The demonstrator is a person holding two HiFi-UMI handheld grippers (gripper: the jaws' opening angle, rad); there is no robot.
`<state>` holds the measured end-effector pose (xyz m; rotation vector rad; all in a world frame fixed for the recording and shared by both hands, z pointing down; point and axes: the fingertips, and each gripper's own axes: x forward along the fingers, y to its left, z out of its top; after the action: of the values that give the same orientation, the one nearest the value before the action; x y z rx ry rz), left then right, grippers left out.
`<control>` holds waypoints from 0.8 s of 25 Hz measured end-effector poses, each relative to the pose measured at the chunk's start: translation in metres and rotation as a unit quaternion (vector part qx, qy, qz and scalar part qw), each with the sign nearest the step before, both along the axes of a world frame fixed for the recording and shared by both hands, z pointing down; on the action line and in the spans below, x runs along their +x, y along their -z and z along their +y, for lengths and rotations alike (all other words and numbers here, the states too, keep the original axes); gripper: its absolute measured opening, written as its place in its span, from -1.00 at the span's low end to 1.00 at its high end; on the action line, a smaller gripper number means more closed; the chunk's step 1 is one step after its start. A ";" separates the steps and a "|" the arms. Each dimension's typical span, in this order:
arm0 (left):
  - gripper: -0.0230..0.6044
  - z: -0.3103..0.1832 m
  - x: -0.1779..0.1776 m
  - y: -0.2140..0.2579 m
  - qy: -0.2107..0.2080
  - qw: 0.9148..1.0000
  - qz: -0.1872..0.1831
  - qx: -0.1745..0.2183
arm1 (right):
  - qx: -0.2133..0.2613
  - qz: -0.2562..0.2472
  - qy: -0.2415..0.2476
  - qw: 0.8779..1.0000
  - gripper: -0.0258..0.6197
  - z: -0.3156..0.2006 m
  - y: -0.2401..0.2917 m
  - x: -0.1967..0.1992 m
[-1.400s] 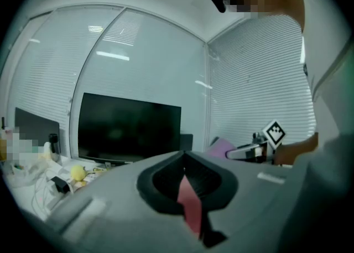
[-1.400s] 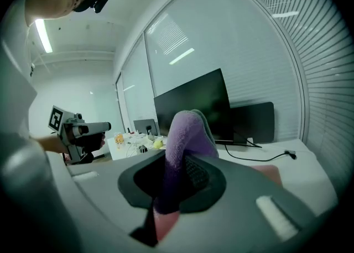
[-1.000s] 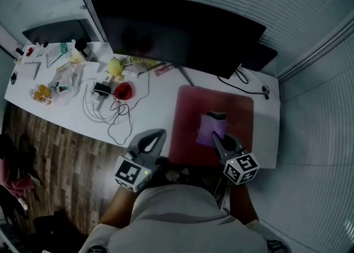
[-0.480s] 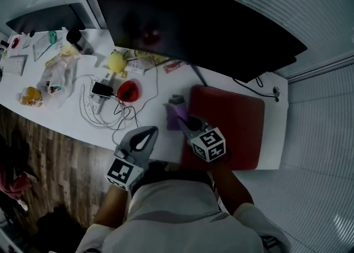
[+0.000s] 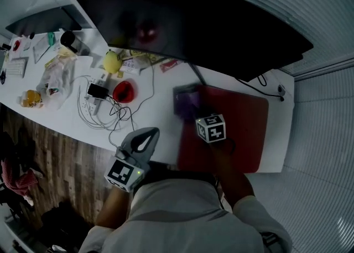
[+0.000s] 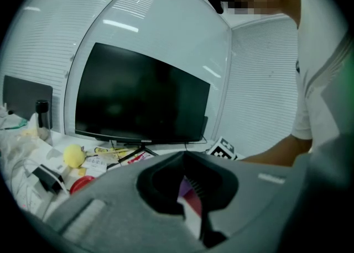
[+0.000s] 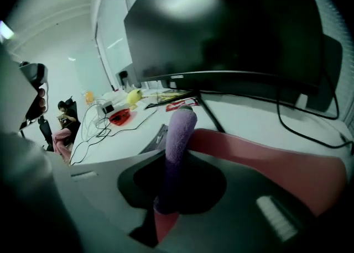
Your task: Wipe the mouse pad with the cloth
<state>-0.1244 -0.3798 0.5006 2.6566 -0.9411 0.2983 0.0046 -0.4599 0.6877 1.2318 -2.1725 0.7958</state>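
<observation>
A red mouse pad [image 5: 240, 127] lies on the white desk [image 5: 152, 111] in front of the monitor. My right gripper [image 5: 192, 111] is shut on a purple cloth [image 5: 186, 101], which rests at the pad's far left corner. In the right gripper view the cloth [image 7: 180, 133] sticks up between the jaws, with the pad [image 7: 276, 163] behind it. My left gripper [image 5: 148, 135] hovers by the desk's near edge, left of the pad, shut on nothing. Through its gap in the left gripper view a bit of the pad [image 6: 193, 206] shows.
A large dark monitor [image 5: 188, 25] stands right behind the pad. Left of the pad lie white cables [image 5: 105, 115], a red object [image 5: 124, 90], a yellow ball [image 5: 112, 61] and papers. A black cable [image 5: 260, 83] runs at the pad's far right.
My right gripper has carried the cloth from the pad's middle to its left edge, then on to the far left corner. The left gripper has barely moved.
</observation>
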 end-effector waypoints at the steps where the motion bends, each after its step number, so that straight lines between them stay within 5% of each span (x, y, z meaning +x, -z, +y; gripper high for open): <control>1: -0.92 0.002 0.010 0.001 -0.001 1.000 -0.002 -0.002 | -0.005 -0.003 -0.014 1.000 -0.77 0.000 -0.001 0.016; 9: -0.92 0.025 0.101 0.004 -0.013 1.000 -0.021 -0.004 | -0.016 -0.008 -0.066 0.998 -0.77 0.010 -0.014 0.122; 20: -0.92 0.055 0.220 0.011 -0.022 1.000 -0.009 -0.009 | -0.020 0.034 -0.169 0.985 -0.77 0.052 -0.023 0.326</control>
<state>0.0960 -0.3245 0.4901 2.6648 -0.8819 0.3391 0.3309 -0.4078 0.7111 1.6064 -1.9092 0.9122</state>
